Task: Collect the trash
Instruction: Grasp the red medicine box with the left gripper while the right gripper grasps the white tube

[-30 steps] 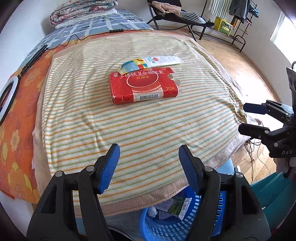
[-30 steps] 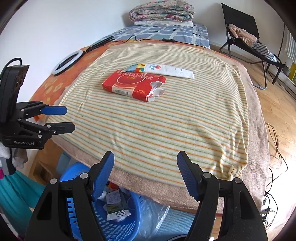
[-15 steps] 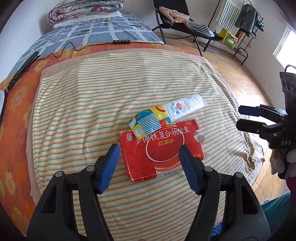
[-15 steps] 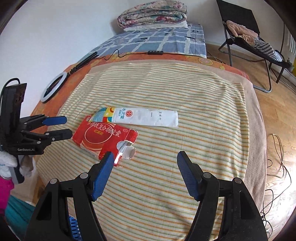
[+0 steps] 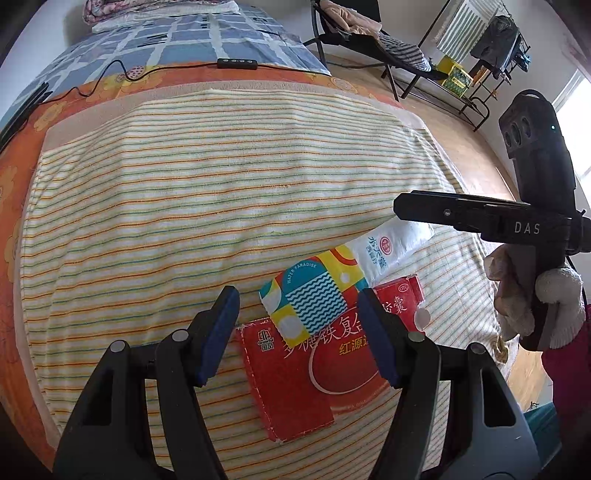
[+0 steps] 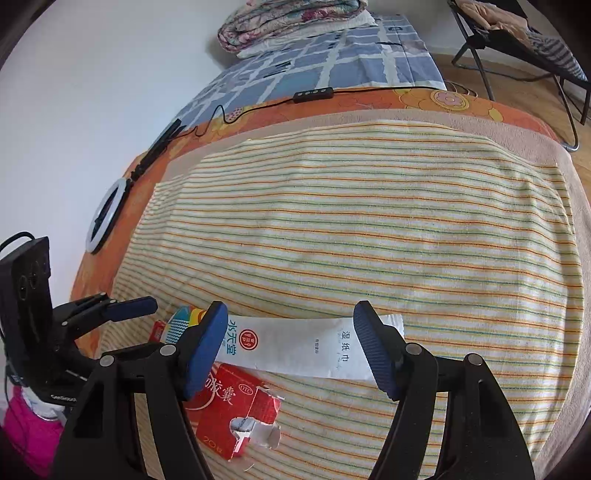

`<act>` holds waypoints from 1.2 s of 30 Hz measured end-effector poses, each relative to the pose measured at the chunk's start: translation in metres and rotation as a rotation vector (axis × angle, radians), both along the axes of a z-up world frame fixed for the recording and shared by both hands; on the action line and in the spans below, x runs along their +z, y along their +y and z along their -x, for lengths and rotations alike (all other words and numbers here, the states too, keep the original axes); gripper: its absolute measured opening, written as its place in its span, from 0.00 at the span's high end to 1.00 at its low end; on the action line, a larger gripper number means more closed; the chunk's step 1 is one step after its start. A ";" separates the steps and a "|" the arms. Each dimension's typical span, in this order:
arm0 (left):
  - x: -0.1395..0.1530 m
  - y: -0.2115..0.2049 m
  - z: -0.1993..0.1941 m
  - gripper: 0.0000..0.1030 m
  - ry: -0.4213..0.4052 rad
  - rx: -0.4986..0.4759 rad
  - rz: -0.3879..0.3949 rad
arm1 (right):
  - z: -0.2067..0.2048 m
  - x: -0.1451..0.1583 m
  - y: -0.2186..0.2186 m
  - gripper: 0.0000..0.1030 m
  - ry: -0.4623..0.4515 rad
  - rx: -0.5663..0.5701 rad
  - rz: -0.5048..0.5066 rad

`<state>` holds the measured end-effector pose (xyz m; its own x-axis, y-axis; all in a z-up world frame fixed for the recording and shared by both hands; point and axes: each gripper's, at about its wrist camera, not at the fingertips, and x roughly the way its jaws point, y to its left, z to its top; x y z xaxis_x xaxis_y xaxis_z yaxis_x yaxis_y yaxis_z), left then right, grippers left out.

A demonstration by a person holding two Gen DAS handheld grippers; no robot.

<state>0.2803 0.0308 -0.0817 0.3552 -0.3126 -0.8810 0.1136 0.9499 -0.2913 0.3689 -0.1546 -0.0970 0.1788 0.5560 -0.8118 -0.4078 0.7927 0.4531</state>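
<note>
A flat red medicine box (image 5: pixel 317 369) with a torn end (image 6: pixel 243 417) lies on the striped towel (image 5: pixel 207 206). A long white wet-wipe packet with a colourful end (image 5: pixel 314 299) lies against its far side; it also shows in the right wrist view (image 6: pixel 295 347). My left gripper (image 5: pixel 299 332) is open, its jaws standing either side of the packet's colourful end, low over the box. My right gripper (image 6: pixel 291 347) is open, its jaws spanning the packet's white part. Each gripper also shows in the other's view: the right (image 5: pixel 461 214), the left (image 6: pixel 122 306).
The towel covers a bed with an orange flowered sheet (image 6: pixel 369 103). A ring light (image 6: pixel 107 214) and a cable with a remote (image 6: pixel 314 94) lie at the far left. Folded quilts (image 6: pixel 291 18) sit at the bed's head. A folding chair (image 5: pixel 354 29) stands on the wooden floor.
Both grippers have moved forward over the bed and down to the box and packet. The blue basket below the bed edge has left view. Both stay open.
</note>
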 end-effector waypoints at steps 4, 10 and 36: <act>-0.008 0.004 0.000 0.34 0.032 0.009 0.044 | -0.009 -0.015 0.002 0.32 0.058 -0.017 -0.023; -0.008 0.005 0.017 0.34 0.057 -0.017 0.075 | 0.004 -0.020 -0.009 0.32 0.105 -0.002 -0.028; -0.004 -0.137 0.128 0.16 0.065 -0.402 -0.270 | 0.090 -0.019 -0.062 0.34 0.078 -0.084 0.180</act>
